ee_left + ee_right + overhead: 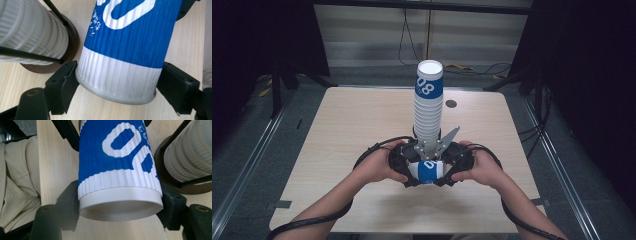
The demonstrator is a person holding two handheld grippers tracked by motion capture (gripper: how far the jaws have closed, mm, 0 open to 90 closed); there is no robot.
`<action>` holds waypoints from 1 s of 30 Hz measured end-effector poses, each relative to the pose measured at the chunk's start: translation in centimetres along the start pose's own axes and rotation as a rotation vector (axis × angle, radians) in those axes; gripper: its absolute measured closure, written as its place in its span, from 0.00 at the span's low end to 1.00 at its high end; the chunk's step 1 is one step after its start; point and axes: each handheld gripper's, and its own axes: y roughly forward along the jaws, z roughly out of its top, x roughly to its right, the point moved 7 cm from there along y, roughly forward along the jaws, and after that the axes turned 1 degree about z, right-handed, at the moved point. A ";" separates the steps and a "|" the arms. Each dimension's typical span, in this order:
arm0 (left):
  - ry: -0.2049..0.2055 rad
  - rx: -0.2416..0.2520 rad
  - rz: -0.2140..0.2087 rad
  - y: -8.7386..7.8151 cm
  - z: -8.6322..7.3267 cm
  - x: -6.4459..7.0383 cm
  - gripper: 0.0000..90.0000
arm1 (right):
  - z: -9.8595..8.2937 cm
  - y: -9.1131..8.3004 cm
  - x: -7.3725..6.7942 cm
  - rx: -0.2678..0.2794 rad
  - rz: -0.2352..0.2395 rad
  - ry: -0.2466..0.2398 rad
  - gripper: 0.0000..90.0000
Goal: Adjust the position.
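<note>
Cup (428, 170) held above light wooden table (352, 130).

Pale wood table (342, 150) at centre. Grey floor (257, 150) around it, metal rails at 3 and 9 o'clock. Light wall panel (372, 35) at 12 o'clock, cables trailing below. Dark surrounds both sides.

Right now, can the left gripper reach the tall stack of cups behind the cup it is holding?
Probably not yet: the left gripper is shut on the blue cup, which the right gripper also clamps. The stack stands close behind.
</note>
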 end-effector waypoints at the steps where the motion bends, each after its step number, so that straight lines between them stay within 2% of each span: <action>1: -0.008 0.011 -0.005 0.1 0.0 0.1 0.22 | 0.0 0.0 0.0 0.000 -0.002 0.009 0.33; 2: -0.011 0.011 -0.010 0.1 0.0 0.1 0.22 | -0.1 -0.1 -0.1 0.000 0.002 0.012 0.33; 4: 0.014 0.002 -0.010 0.0 0.1 0.0 0.22 | -0.1 -0.1 -0.1 0.005 0.006 0.006 0.33; 10: 0.012 -0.016 -0.007 0.0 0.1 0.1 0.23 | -0.1 0.0 -0.2 -0.009 -0.001 0.009 0.33; 19: 0.016 -0.009 -0.002 -0.1 0.1 0.1 0.23 | -0.2 0.2 -0.1 -0.013 0.006 0.012 0.32; 22: 0.013 -0.009 -0.002 -0.1 0.1 0.1 0.23 | -0.2 0.3 0.0 -0.009 0.003 -0.002 0.33; 24: 0.011 -0.006 -0.002 0.0 0.2 0.1 0.23 | -0.3 0.2 0.0 -0.015 0.003 0.014 0.32; 26: 0.028 -0.010 0.000 0.0 0.2 0.0 0.23 | -0.4 0.2 0.0 -0.018 0.007 0.015 0.32; 30: 0.026 -0.008 0.001 0.0 0.3 0.1 0.23 | -0.5 0.3 0.0 -0.024 0.011 0.017 0.32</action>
